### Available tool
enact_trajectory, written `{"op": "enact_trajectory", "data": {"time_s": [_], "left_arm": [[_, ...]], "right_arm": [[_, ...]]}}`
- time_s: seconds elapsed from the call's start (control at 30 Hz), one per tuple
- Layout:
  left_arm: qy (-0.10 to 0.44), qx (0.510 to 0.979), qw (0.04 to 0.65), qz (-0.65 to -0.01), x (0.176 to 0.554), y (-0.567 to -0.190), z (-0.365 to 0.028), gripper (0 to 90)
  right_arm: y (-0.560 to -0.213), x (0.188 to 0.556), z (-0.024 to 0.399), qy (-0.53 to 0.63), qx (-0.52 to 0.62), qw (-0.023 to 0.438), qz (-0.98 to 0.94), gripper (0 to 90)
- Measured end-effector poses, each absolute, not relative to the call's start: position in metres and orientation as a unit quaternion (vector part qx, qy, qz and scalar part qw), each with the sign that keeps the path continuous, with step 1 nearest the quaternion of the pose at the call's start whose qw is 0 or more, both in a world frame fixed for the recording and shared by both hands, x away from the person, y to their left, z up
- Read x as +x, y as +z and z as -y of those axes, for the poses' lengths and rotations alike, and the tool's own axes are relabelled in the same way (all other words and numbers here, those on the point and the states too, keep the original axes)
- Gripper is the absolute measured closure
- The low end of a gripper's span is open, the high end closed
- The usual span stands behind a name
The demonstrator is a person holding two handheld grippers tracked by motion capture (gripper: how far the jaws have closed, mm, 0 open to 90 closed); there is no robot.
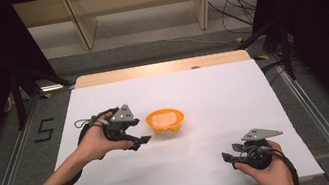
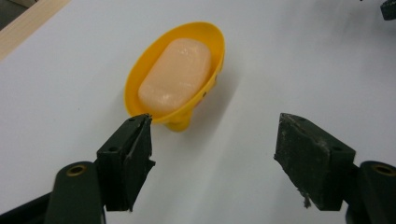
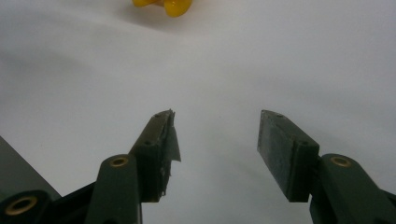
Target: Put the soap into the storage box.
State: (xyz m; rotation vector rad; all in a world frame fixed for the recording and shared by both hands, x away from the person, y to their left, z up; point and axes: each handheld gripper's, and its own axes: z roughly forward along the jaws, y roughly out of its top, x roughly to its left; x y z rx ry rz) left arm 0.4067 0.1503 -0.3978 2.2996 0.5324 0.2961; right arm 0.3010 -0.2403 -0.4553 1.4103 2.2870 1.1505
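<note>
Soap (image 2: 175,77) sits in a yellow dish (image 2: 140,77) on the white table (image 1: 212,89), just in front of the left claw (image 1: 139,129). It is a pale peach bar, and it lies flat inside the dish. In the left gripper view the dish is ahead of the claw and a bit to the side of its left jaw — the near rim of the dish is very close to that jaw's tip, but I cannot tell if they touch. The left claw (image 2: 212,140) is wide open, with nothing between its jaws. A hand (image 1: 96,142) holds it low over the table.

The right claw (image 1: 230,155) is well apart from the dish, near the front edge of the table, held by the other hand (image 1: 266,169). Its jaws are open too and hold nothing — just white table shows between them in the right gripper view (image 3: 217,140). Far ahead of this claw, at the top of that view, a little bit of the yellow dish (image 3: 163,5) peeks in.
</note>
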Motion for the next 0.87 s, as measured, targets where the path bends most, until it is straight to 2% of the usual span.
{"op": "enact_trajectory", "data": {"time_s": [0.53,0.63,0.87], "left_arm": [[0.11,0.886,0.359,-0.273,0.361,-0.445,-0.204,26.9],[0.109,0.865,0.379,-0.311,0.345,-0.463,-0.214,27.0],[0.1,0.845,0.393,-0.348,0.323,-0.469,-0.223,27.4]], "right_arm": [[-0.455,0.301,0.239,0.38,0.483,0.107,-0.781,46.6],[-0.456,0.299,0.237,0.38,0.493,0.096,-0.777,46.5],[-0.455,0.299,0.233,0.376,0.498,0.083,-0.777,46.0]]}}
